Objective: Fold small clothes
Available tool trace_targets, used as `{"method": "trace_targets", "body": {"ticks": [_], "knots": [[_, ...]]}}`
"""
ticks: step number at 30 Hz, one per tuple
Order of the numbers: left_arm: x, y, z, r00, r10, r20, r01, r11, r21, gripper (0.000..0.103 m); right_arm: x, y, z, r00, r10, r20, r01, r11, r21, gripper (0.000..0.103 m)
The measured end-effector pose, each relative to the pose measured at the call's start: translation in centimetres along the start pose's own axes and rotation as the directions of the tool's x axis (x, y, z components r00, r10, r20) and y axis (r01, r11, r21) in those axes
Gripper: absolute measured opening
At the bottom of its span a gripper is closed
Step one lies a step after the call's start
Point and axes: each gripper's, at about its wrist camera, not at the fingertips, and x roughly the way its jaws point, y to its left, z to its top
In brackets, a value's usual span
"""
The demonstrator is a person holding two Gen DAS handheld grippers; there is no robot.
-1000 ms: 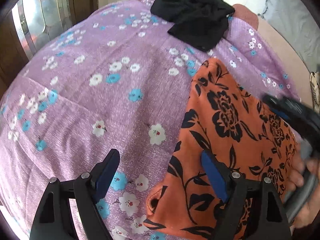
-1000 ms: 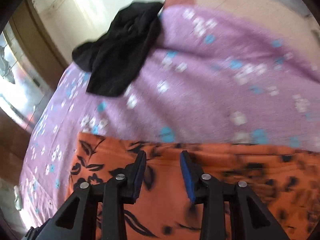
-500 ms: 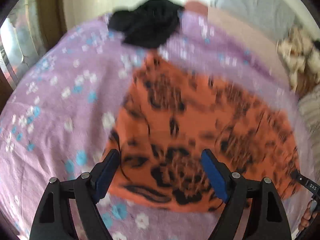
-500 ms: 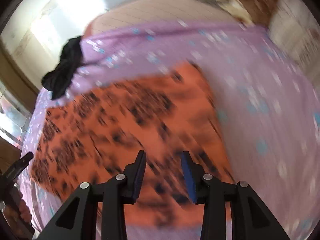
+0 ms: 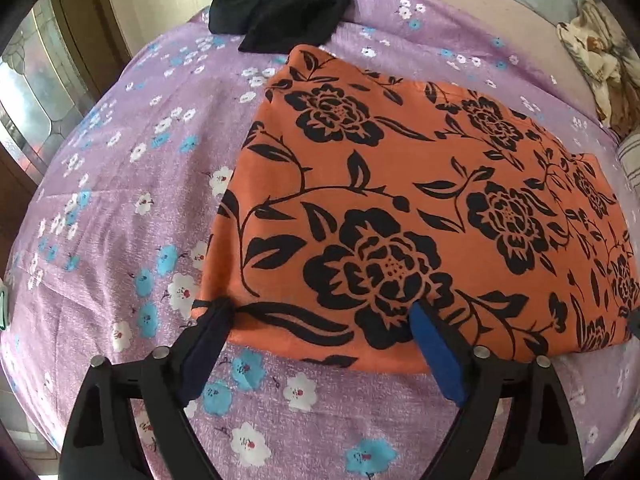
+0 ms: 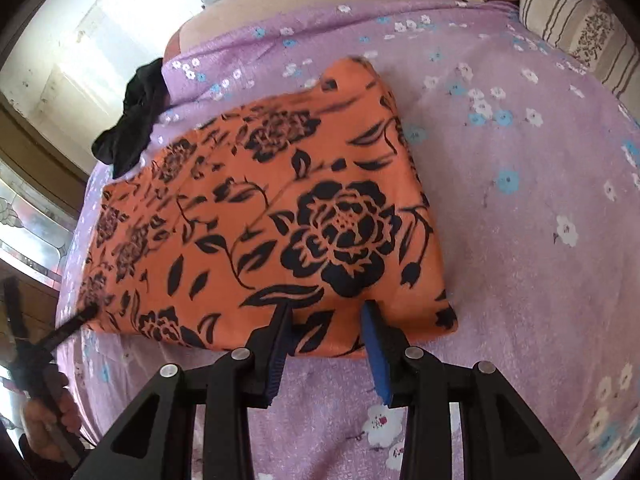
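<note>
A: Where is the garment?

B: The orange floral garment [image 5: 420, 208] lies flat on the bed, on the purple flowered bedsheet [image 5: 132, 184], already a neat rectangle. A black garment [image 5: 288, 4] sits crumpled beyond its far corner, apart from the work.

A: And the 2 tools?

B: The left hand-held gripper [image 5: 320, 320] is spread wide, its jaws straddling the near-left corner of the cloth, nothing pinched. The right hand-held gripper [image 6: 326, 320] is spread more narrowly at the near edge toward the right corner, jaw tips at the hem; it does not look clamped yet.

A: So what is the step?

B: I judge it as taking the near edge for 1 more fold. To do it well, slide 1 jaw under all layers at each corner, pinch right at the hem, then lift both ends level and carry them to the far edge together, so the layers do not slip or skew.

A: Risk?

B: Catching the bedsheet with the cloth.
</note>
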Motion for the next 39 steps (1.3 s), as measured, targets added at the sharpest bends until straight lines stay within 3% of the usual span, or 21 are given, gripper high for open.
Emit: {"method": "trace_targets", "body": {"ticks": [5,7,9,12,14,17,20,22,24,26,30,33,36,39], "knots": [[-1.7,1.2,1.4,0.995,-0.051,0.081,0.057,0.995,-0.076,0.091,-1.3,1.2,0.6,0.989,0.132,0.065,-0.13,0.991,-0.034,0.04],[-2.1,1.9,1.9,0.993,-0.024,0.114,0.035,0.995,-0.096,0.091,-0.9,2.7,0.5,0.979,0.2,0.041,-0.197,0.978,-0.068,0.04],[-1.1,2.8,2.4,0.996,0.04,0.086,-0.03,0.993,-0.116,0.091,0.3,4.6,0.3,0.971,0.239,-0.003,-0.238,0.966,-0.1,0.039],[1.9,4.0,2.1,0.999,0.022,-0.034,-0.027,0.987,-0.159,0.093,2.4,7.5,-0.8,0.966,0.245,-0.085,-0.257,0.95,-0.179,0.038],[2.1,4.3,2.3,1.0,0.012,-0.024,-0.016,0.983,-0.183,0.094,4.3,9.0,-1.9,0.962,0.209,-0.173,-0.244,0.945,-0.217,0.038],[1.2,3.7,2.7,0.999,0.042,0.003,-0.041,0.987,-0.152,0.093,3.6,10.2,-2.6,0.974,0.161,-0.161,-0.203,0.936,-0.289,0.038],[-1.3,2.9,3.6,0.993,0.012,0.115,0.004,0.991,-0.134,0.093,2.3,8.5,-0.9,0.974,0.201,-0.102,-0.219,0.949,-0.228,0.038],[-2.9,1.3,4.0,0.981,-0.013,0.194,0.029,0.997,-0.078,0.093,1.5,6.0,0.8,0.982,0.185,-0.031,-0.187,0.971,-0.15,0.038],[-3.3,-0.3,4.1,0.975,-0.054,0.216,0.057,0.998,-0.009,0.093,0.4,3.2,2.3,0.988,0.144,0.052,-0.141,0.989,-0.052,0.038],[-2.7,-2.1,4.0,0.979,-0.083,0.186,0.075,0.996,0.05,0.093,0.3,1.2,3.7,0.991,0.098,0.089,-0.101,0.994,0.03,0.038],[1.2,-5.1,3.3,0.998,-0.063,0.008,0.061,0.99,0.126,0.093,2.0,-2.4,5.4,0.998,0.059,0.034,-0.063,0.989,0.135,0.036],[1.2,-6.0,3.4,0.999,-0.029,0.045,0.022,0.988,0.155,0.094,1.9,-2.1,6.7,0.996,0.057,0.073,-0.065,0.99,0.125,0.039],[1.2,-6.2,3.7,0.997,-0.055,0.054,0.046,0.988,0.147,0.094,2.4,-1.9,9.6,0.985,0.104,0.136,-0.121,0.984,0.128,0.04],[1.4,-6.5,4.2,0.996,-0.062,0.066,0.051,0.987,0.15,0.094,4.3,-1.4,12.5,0.984,0.1,0.149,-0.121,0.983,0.14,0.04]]}}
